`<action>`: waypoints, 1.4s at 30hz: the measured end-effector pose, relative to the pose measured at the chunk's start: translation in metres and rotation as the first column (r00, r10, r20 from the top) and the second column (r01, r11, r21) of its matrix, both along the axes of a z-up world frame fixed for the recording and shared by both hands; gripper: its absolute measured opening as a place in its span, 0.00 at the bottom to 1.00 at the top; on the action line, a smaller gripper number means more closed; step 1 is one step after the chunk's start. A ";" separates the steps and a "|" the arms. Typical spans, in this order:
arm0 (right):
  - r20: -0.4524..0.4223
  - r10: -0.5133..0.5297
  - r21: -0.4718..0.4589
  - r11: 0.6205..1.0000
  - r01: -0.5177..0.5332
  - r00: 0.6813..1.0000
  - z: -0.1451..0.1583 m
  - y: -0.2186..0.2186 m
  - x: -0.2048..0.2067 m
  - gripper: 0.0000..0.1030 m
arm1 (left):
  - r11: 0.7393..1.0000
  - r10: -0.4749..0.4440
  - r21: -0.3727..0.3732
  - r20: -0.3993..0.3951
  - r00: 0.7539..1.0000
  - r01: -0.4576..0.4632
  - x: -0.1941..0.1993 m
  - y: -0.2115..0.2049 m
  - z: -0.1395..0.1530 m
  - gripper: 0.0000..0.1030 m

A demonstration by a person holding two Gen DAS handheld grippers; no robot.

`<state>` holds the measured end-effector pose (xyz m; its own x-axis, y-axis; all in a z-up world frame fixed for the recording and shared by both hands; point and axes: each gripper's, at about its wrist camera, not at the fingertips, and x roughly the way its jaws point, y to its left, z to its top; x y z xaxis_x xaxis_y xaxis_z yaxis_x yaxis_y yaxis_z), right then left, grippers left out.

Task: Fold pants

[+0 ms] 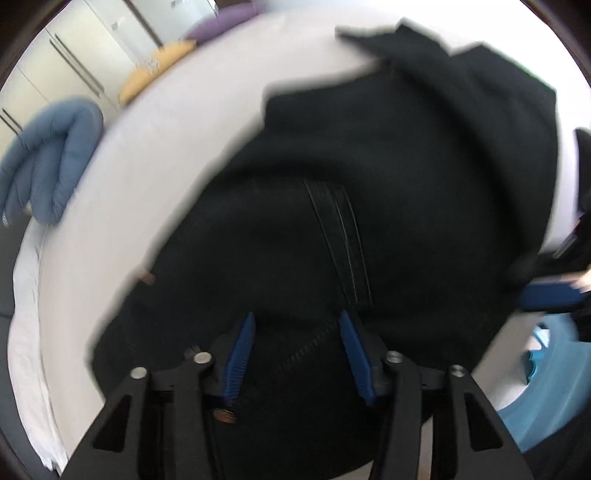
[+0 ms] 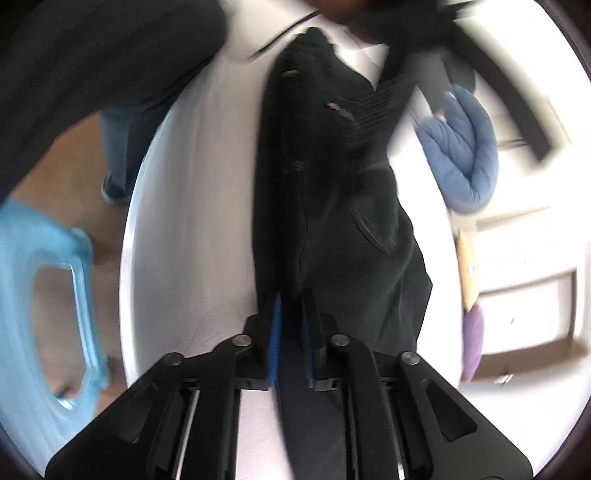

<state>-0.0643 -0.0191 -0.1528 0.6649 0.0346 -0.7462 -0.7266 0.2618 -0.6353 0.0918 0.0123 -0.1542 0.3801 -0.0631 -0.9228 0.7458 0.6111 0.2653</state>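
Black pants [image 1: 388, 192] lie spread on a white bed [image 1: 166, 155], stitched seam facing up. My left gripper [image 1: 297, 321] is open, its blue-padded fingers [image 1: 242, 347] just above the cloth near the seam. In the right wrist view the pants [image 2: 332, 206] run away from me in a long bunched strip. My right gripper [image 2: 291, 299] is shut on the near end of the pants, cloth pinched between the blue pads [image 2: 274, 332]. The right gripper also shows in the left wrist view at the far right edge [image 1: 546, 295].
A blue padded item [image 1: 51, 158] lies at the bed's edge, also in the right wrist view [image 2: 465, 147]. Yellow [image 1: 155, 66] and purple [image 1: 221, 22] cushions sit beyond. A light blue plastic stool [image 2: 44, 295] stands on the wood floor. A person's legs [image 2: 122, 140] stand beside the bed.
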 end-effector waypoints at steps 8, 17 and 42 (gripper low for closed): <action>-0.282 -0.355 0.489 0.746 0.452 0.891 0.095 -0.095 0.033 0.91 | 0.989 0.132 -0.065 -0.014 0.991 -0.132 0.002 0.007 -0.003 0.51; -0.581 -0.780 0.396 -0.023 0.918 0.231 0.106 -0.302 0.262 0.91 | 0.977 0.185 -0.104 -0.019 0.983 -0.186 0.001 0.016 -0.006 0.52; -0.620 -0.784 0.309 -0.206 0.928 0.033 0.065 -0.368 0.374 0.04 | 0.974 0.196 -0.123 0.021 0.980 -0.192 -0.013 0.023 -0.004 0.52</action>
